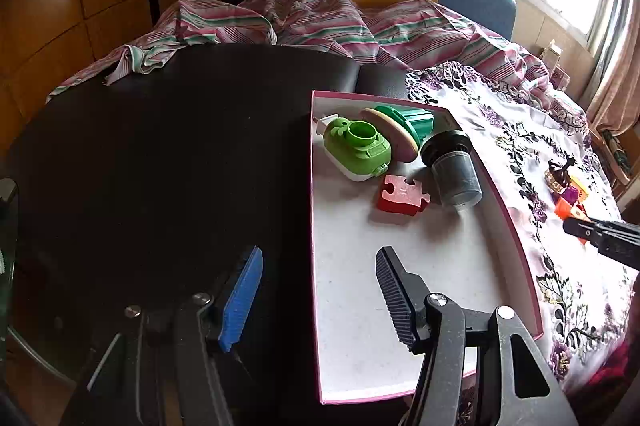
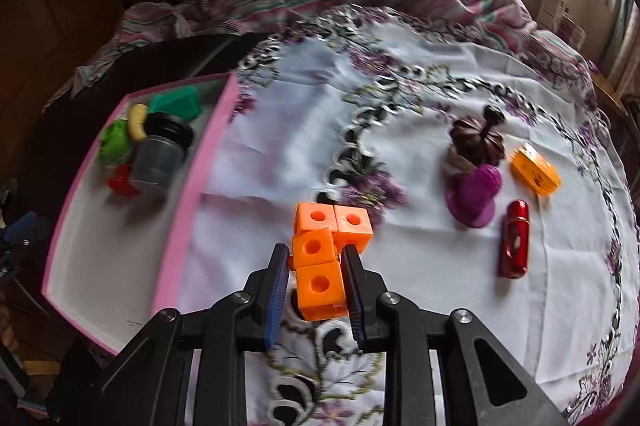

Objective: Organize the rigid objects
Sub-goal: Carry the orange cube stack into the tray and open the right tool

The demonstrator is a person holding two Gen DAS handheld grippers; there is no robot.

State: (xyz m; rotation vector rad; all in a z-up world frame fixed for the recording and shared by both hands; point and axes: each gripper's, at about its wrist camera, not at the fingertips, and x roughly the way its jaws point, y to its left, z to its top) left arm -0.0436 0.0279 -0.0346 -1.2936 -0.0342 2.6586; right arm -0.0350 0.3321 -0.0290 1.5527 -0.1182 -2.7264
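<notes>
- Right gripper (image 2: 316, 282), low centre of the right wrist view, is clamped on the orange cube cluster (image 2: 326, 254) over the floral cloth (image 2: 280, 154);
- Left gripper (image 1: 320, 296), bottom of the left wrist view, gapes wide and holds nothing, over the near edge of the pink-rimmed box (image 1: 516, 226);
- Red puzzle piece (image 1: 402, 194) and grey jar (image 1: 456, 172) lie touching in the box's upper part.

Orange cubes (image 2: 324, 258) lie on white, purple-flowered cloth (image 2: 400, 74) beside a pink-rimmed white tray (image 2: 192, 210).
</notes>
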